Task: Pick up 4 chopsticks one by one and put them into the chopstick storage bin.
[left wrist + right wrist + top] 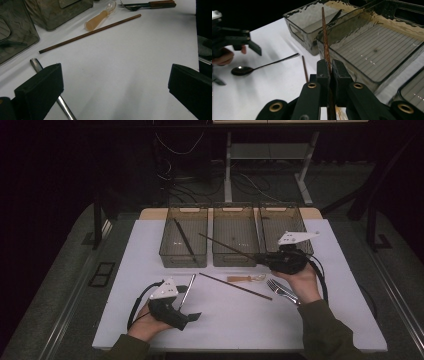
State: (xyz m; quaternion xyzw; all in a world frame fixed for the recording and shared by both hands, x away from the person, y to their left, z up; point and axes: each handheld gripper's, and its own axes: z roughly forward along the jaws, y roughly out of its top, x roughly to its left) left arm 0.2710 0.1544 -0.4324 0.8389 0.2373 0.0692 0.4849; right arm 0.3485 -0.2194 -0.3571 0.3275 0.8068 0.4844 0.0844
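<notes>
Your white worktop [320,320] carries three smoky bins [235,242] across the upper centre of the high view. Your left claw [192,316], lower left, stands spread and empty beside the spoon [187,290]. Your right claw [328,71] pinches a chopstick [324,32] near one end, its tip reaching over the bins. It's light, stiff, probably slippery; grip firmly.
</notes>
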